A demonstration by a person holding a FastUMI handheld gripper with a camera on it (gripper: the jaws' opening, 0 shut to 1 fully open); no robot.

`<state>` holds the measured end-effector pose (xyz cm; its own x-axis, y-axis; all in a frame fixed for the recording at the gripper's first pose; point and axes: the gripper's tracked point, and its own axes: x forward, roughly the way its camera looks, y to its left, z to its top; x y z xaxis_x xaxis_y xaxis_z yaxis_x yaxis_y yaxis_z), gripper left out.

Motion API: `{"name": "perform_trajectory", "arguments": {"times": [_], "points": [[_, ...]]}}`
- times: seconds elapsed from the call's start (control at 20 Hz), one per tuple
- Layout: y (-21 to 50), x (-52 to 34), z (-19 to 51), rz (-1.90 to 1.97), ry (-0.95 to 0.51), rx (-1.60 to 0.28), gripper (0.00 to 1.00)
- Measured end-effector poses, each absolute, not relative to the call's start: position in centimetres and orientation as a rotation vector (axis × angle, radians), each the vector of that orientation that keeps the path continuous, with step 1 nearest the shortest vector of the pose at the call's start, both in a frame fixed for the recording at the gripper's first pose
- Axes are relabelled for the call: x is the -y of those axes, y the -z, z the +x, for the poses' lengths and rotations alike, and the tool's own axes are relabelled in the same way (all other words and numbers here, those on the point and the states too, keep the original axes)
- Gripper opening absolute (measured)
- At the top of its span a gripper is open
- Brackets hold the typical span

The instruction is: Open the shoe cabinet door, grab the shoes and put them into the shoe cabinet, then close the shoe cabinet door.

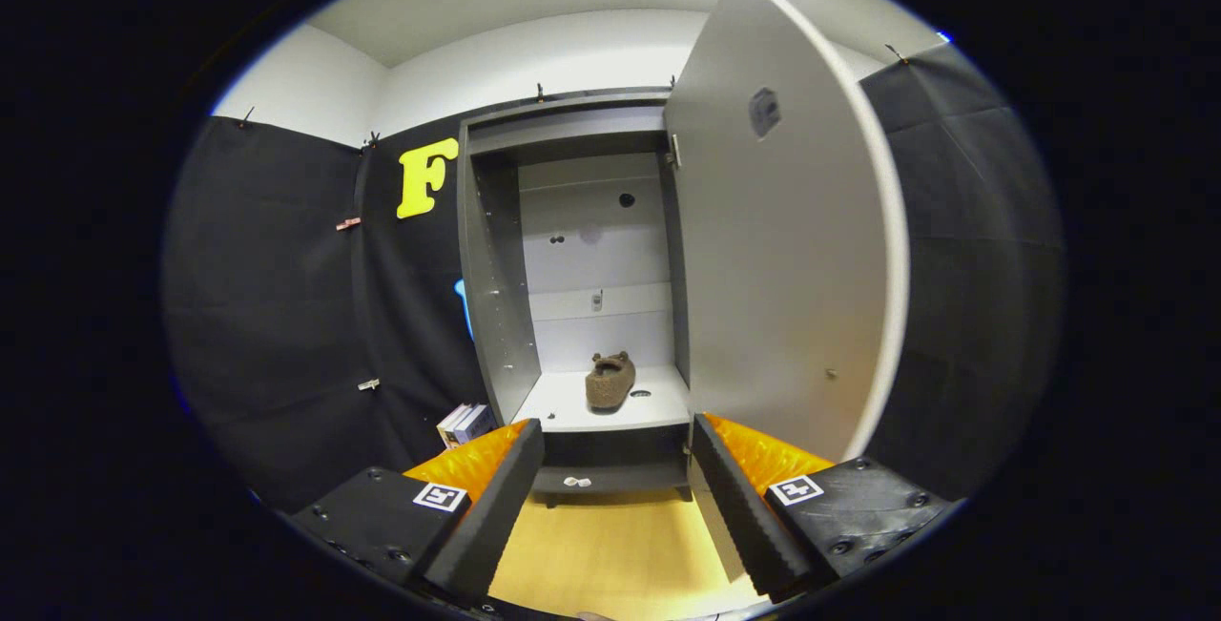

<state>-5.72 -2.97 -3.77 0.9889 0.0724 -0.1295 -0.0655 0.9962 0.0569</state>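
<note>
Gripper fingers spread, holding nothing; cabinet door wide open on right, shoe already on far shelf, closing door looks left

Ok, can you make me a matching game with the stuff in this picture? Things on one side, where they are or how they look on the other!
Things:
1. brown slipper
2. cabinet door
3. books
4. gripper

Places or states:
A. swung wide open
B. on the floor beside the cabinet's left wall
C. fingers apart, holding nothing
D. on the shelf inside the shoe cabinet

Pairs: 1-D, 2-A, 3-B, 4-C
</note>
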Motion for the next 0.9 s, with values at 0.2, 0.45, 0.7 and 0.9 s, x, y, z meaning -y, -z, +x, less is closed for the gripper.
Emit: {"name": "perform_trajectory", "arguments": {"times": [0.2,0.45,0.7,0.9], "points": [[3.5,5.8,-7.5,0.049,-0.072,-0.148,0.99],[2.9,10.4,-8.6,0.048,-0.051,-0.136,0.99],[2.6,15.5,-8.1,0.042,0.004,-0.125,0.99],[3.0,18.6,-5.9,0.055,0.044,-0.130,0.99]]}}
